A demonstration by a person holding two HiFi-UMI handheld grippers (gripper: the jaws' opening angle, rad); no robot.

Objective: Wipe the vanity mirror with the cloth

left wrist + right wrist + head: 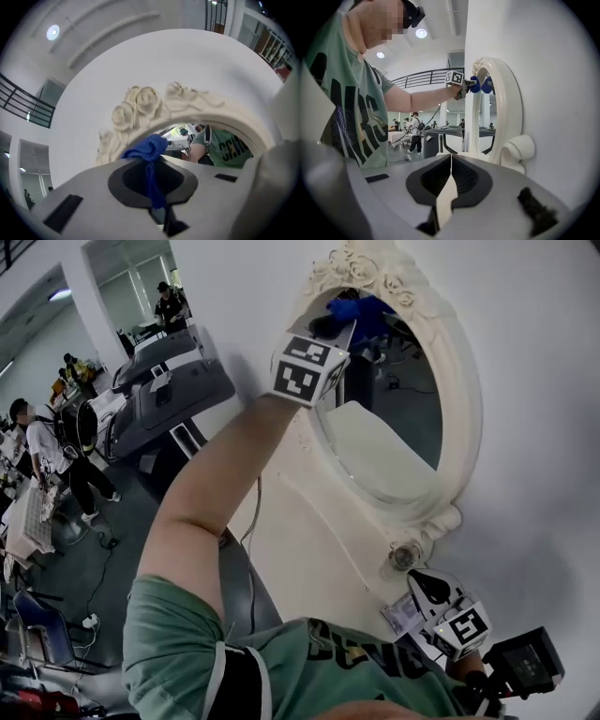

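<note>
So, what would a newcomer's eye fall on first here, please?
The ornate oval mirror on the wall, carved roses at its top, stands out first. Then the blue cloth, pinched in the left hand-held gripper at the mirror's top; the right hand-held gripper is shut, lower down.

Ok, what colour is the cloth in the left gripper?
Blue. The cloth shows best in the left gripper view, against the cream mirror frame.

Large lab hall: workstations (164, 390), mezzanine railing (423, 78).
</note>
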